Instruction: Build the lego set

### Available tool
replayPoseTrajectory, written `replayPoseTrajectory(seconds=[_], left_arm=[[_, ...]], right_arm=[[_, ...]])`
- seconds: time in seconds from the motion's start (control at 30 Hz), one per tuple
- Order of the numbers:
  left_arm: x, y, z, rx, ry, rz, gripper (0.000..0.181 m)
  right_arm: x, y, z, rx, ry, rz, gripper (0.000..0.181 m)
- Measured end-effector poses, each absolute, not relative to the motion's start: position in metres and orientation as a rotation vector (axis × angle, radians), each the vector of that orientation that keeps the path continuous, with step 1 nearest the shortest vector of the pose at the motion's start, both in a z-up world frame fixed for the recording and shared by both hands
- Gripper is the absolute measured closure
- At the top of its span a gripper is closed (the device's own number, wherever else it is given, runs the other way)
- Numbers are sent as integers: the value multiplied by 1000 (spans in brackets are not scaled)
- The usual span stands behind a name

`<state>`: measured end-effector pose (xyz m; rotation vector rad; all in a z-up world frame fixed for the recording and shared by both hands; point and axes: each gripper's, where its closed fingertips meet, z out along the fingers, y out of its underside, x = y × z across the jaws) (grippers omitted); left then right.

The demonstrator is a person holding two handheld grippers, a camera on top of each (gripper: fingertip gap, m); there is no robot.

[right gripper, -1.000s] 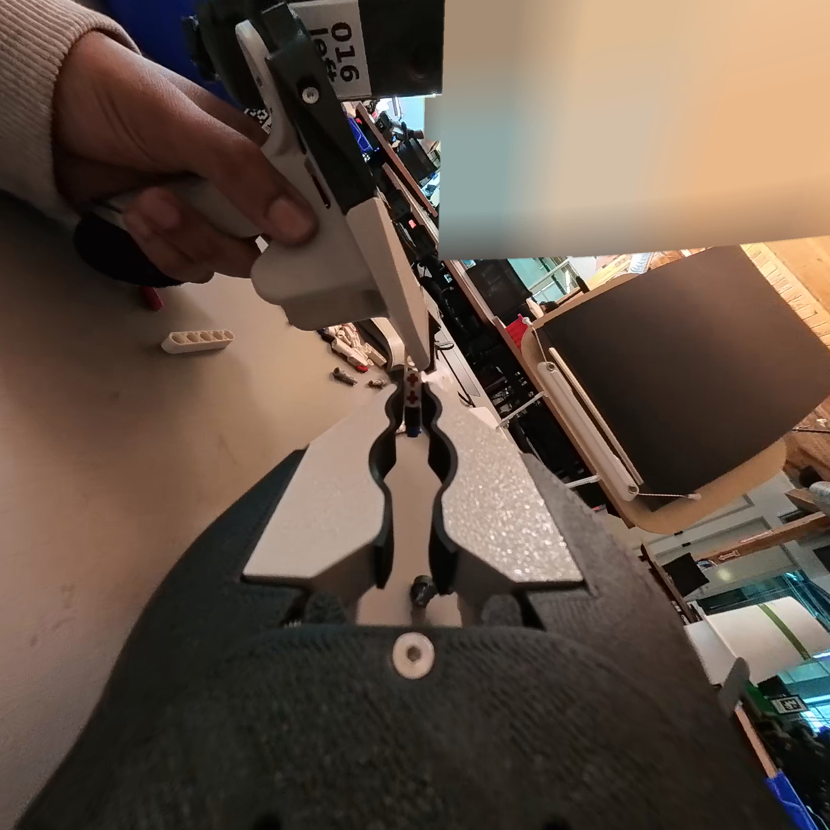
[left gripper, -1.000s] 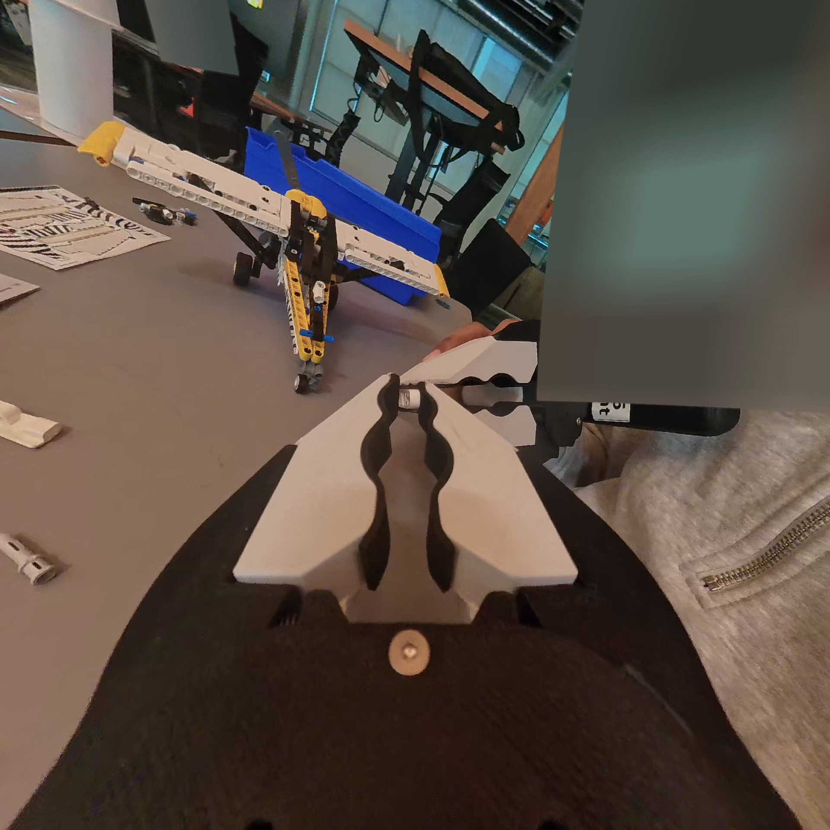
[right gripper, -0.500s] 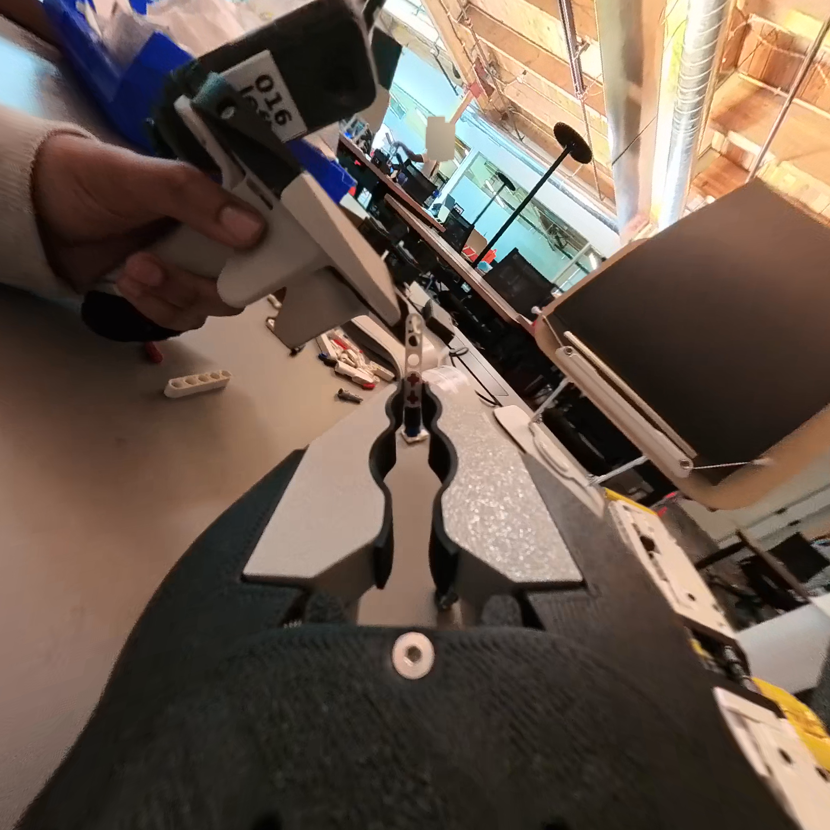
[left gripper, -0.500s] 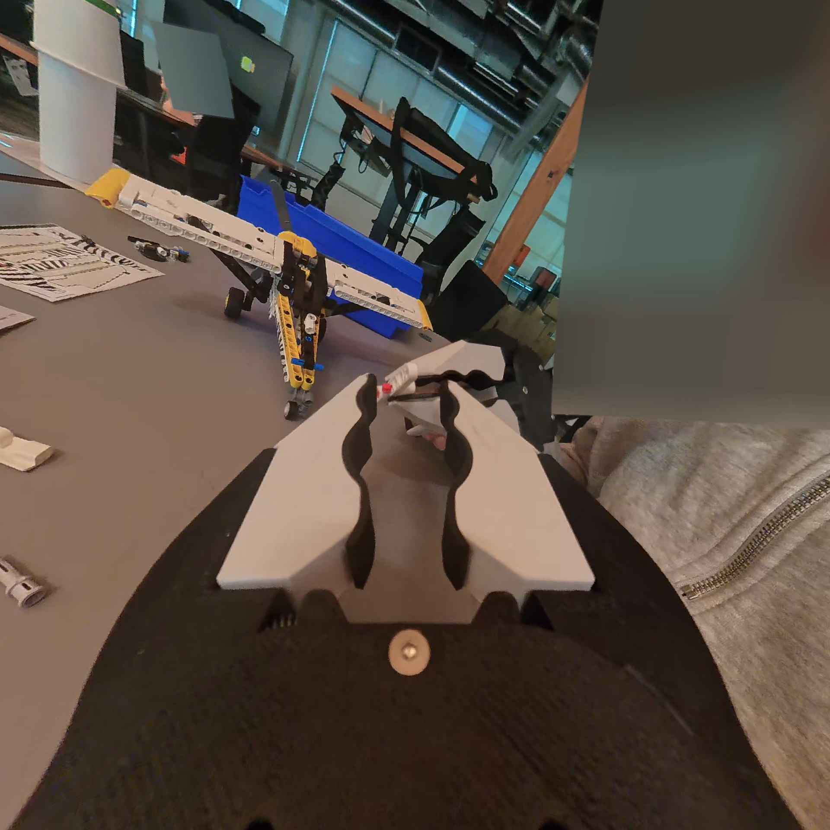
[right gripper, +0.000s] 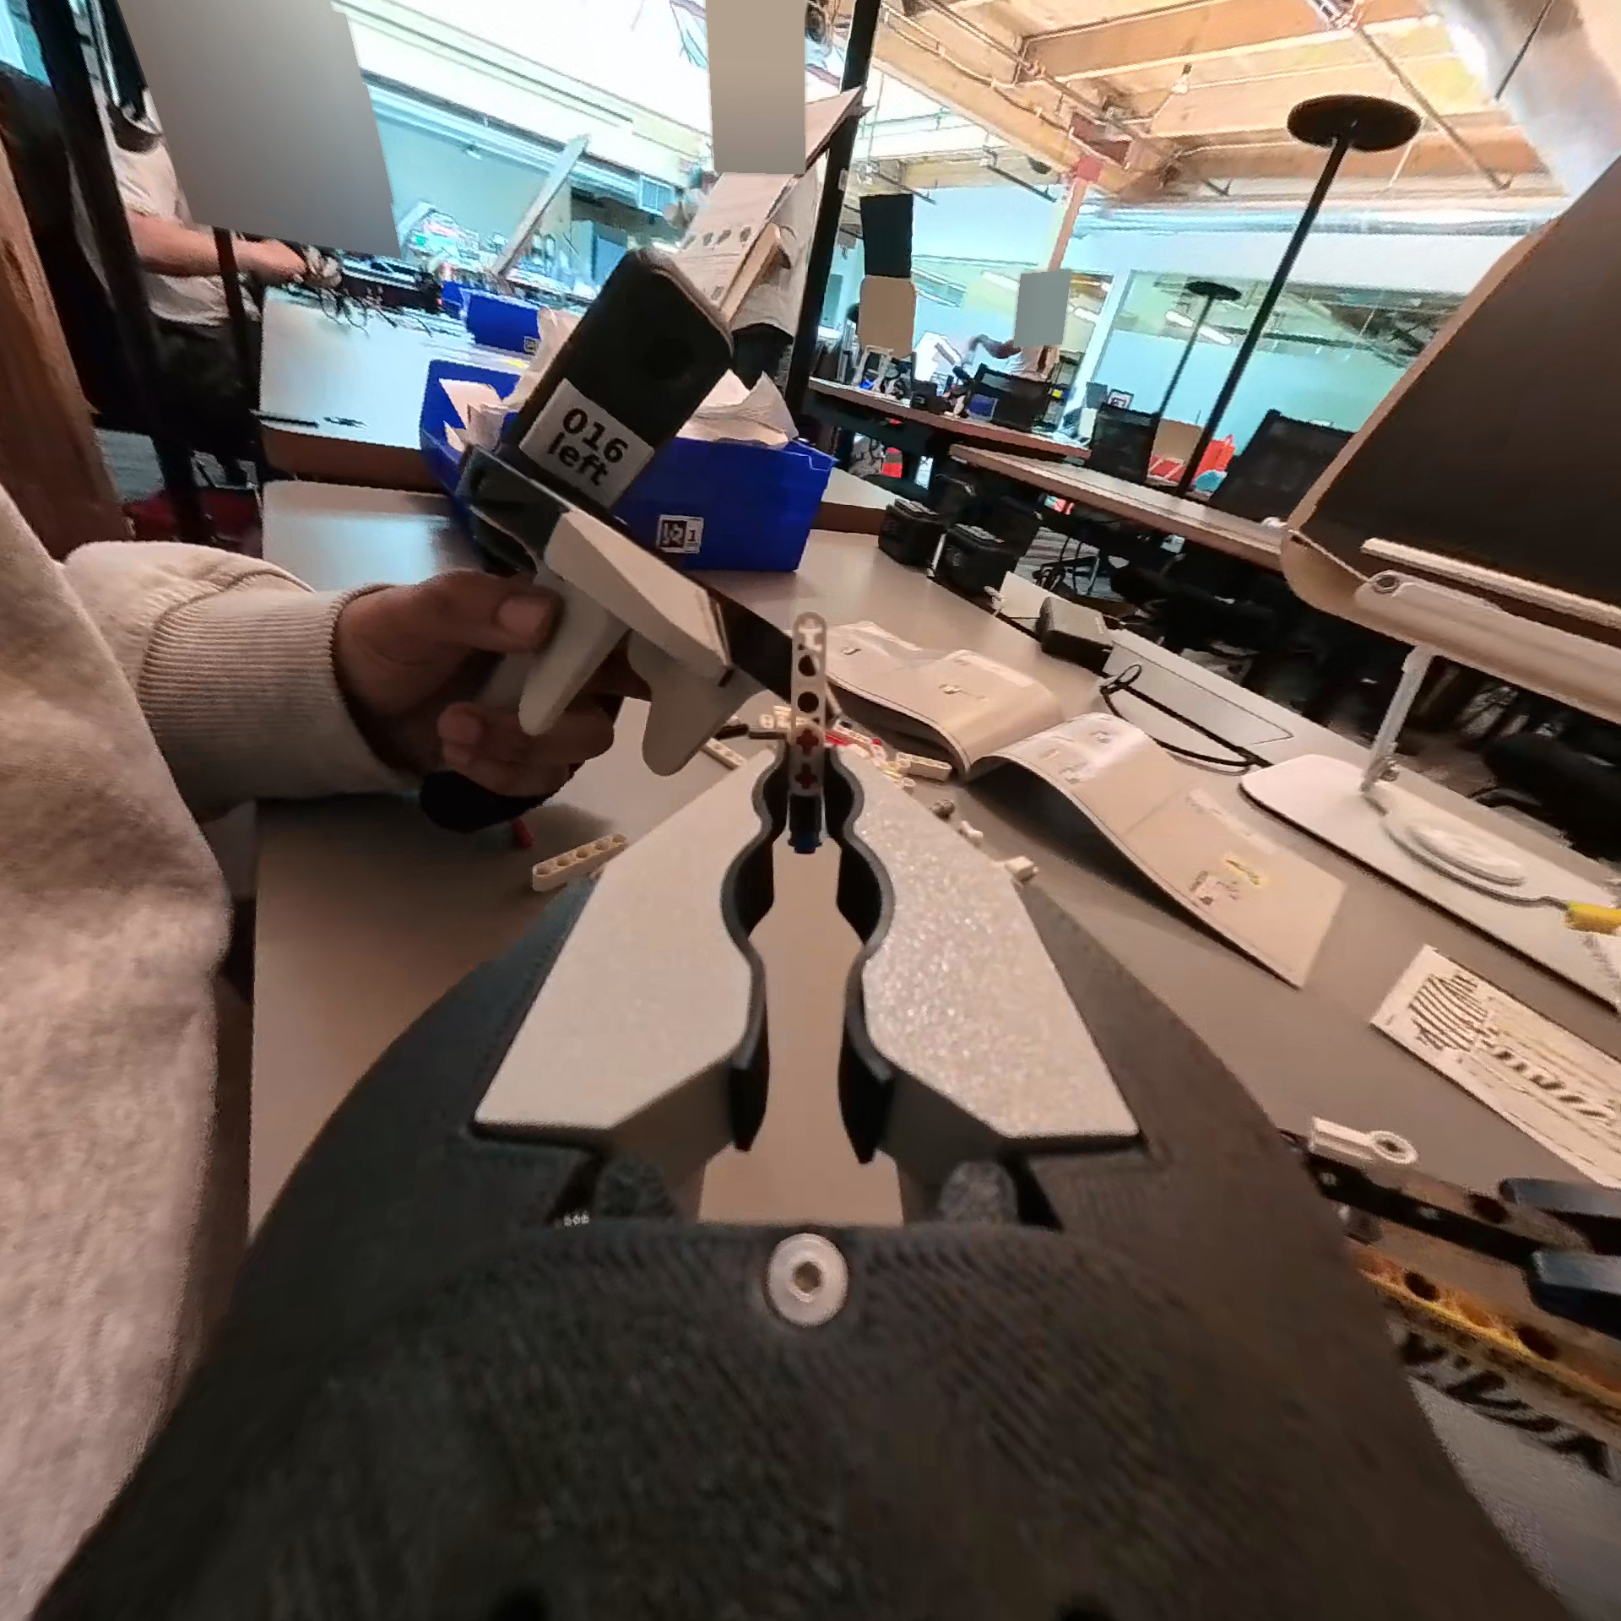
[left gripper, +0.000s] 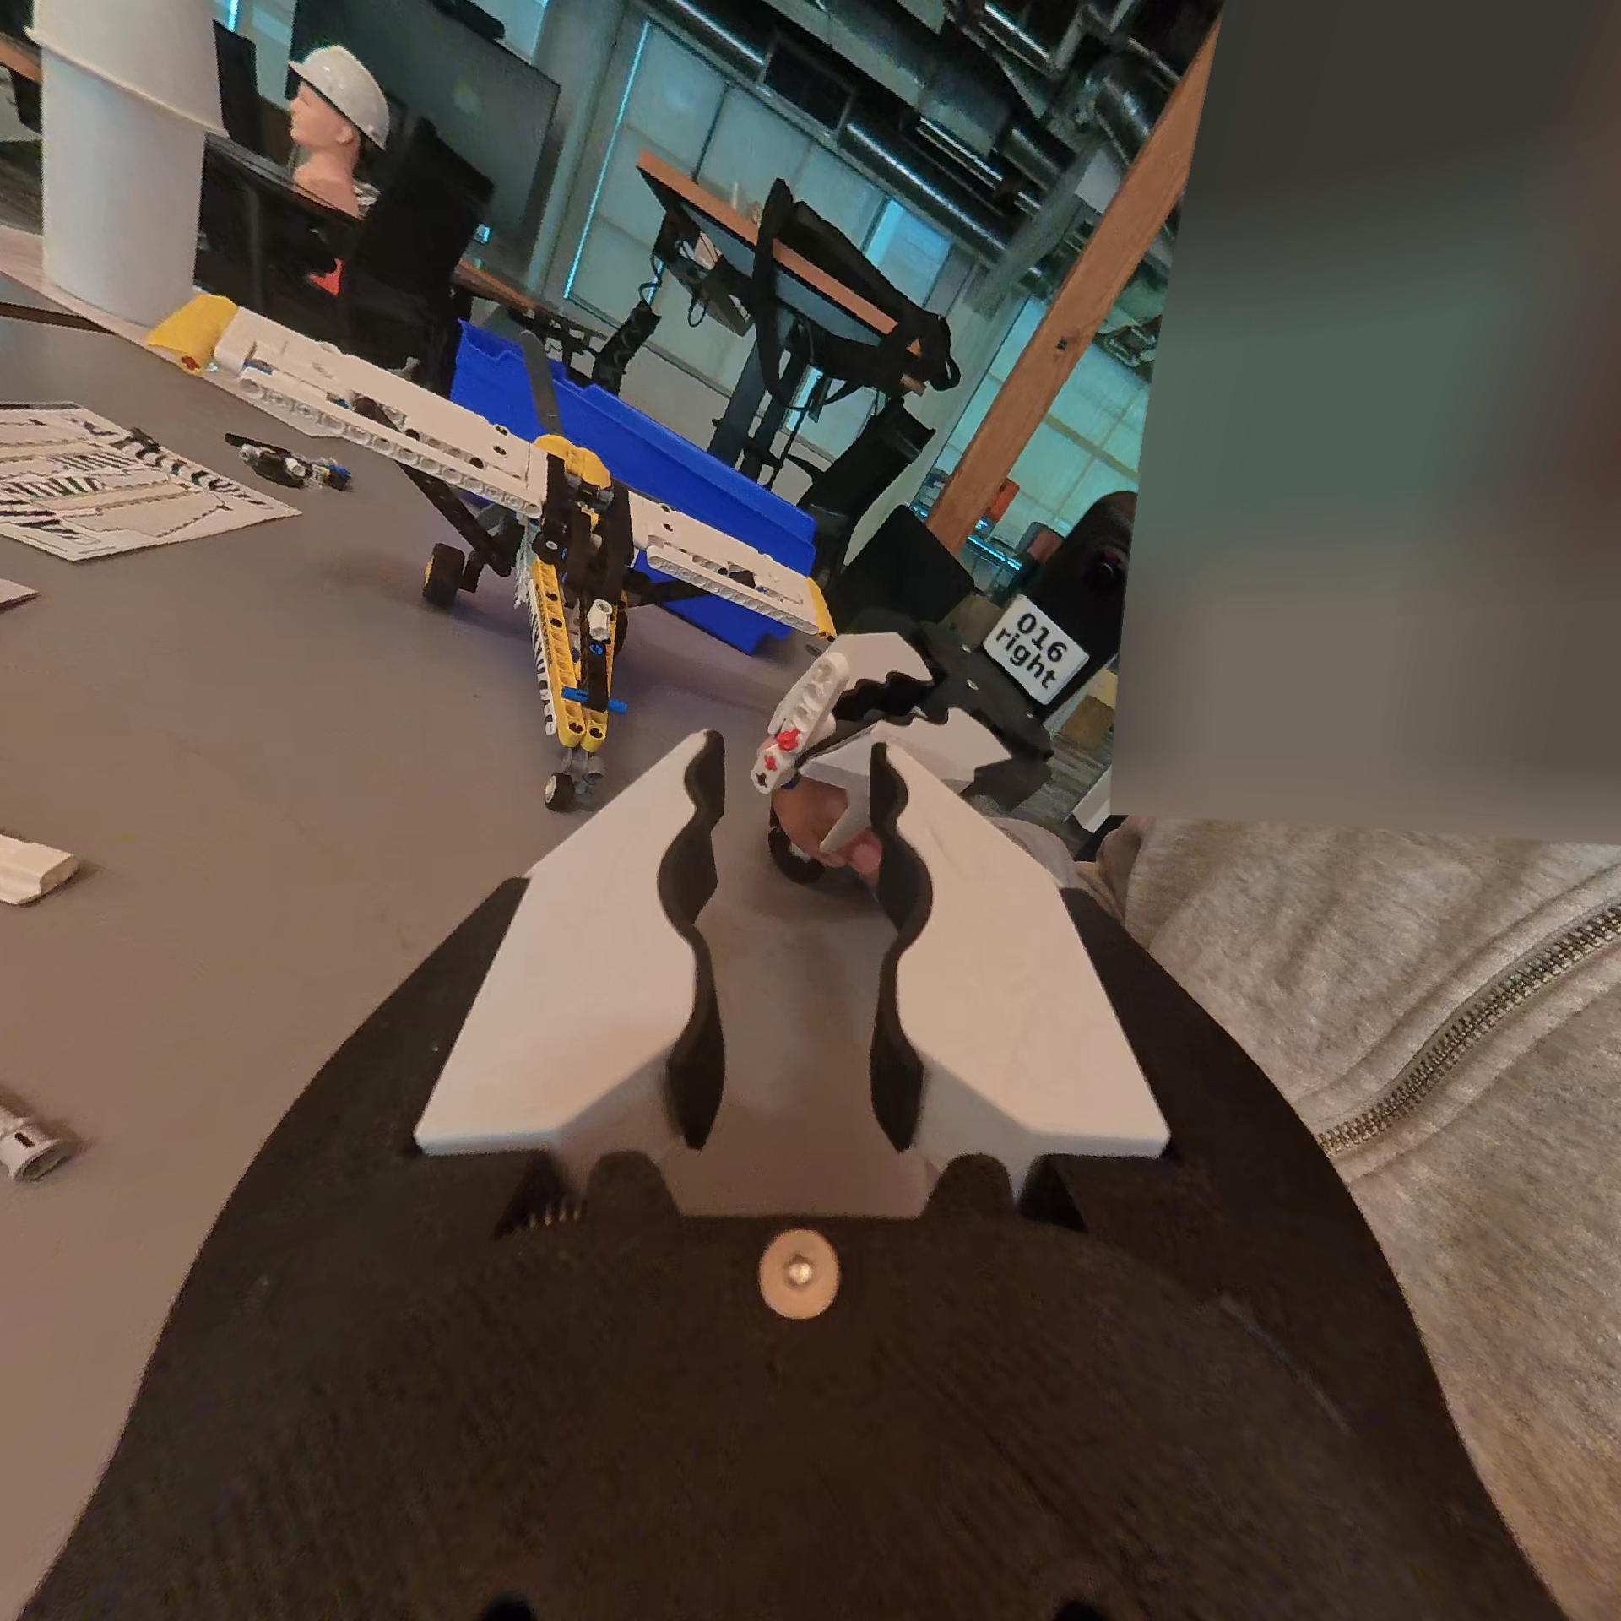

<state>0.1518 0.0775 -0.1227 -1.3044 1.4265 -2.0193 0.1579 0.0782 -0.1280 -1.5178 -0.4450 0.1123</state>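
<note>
The left gripper [left gripper: 798, 772] has let go and now gapes empty, leaving the white beam [right gripper: 808, 702] pinched in the right gripper [right gripper: 807, 789], probably bound for the plane [left gripper: 561, 544].

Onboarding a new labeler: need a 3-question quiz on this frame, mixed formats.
1. True or false: the left gripper holds a part.
2. What does the right gripper pinch? A) white beam with red pins B) yellow wheel C) loose grey pin
3. Fill in: behind the plane model on the table stands a ____ bin.

Key
1. False: its jaws stand apart with only table between them.
2. A: the beam sticks up from the closed fingertips.
3. Blue.
</note>
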Motion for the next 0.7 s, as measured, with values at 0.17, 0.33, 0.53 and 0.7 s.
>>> replayPoseTrajectory(seconds=[0.17, 0.33, 0.53, 0.7], left_arm=[[152, 76, -124, -1307, 1438, -2023, 150], [152, 76, -124, -1306, 1437, -2026, 150], [152, 75, -124, -1307, 1442, -2027, 150], [152, 75, -124, -1305, 1441, -2030, 150]], right_arm=[[158, 77, -126, -1510, -432, 156, 175], [158, 76, -125, -1503, -418, 196, 175], [159, 74, -122, -1495, -384, 267, 175], [161, 72, -119, -1486, -348, 334, 175]])
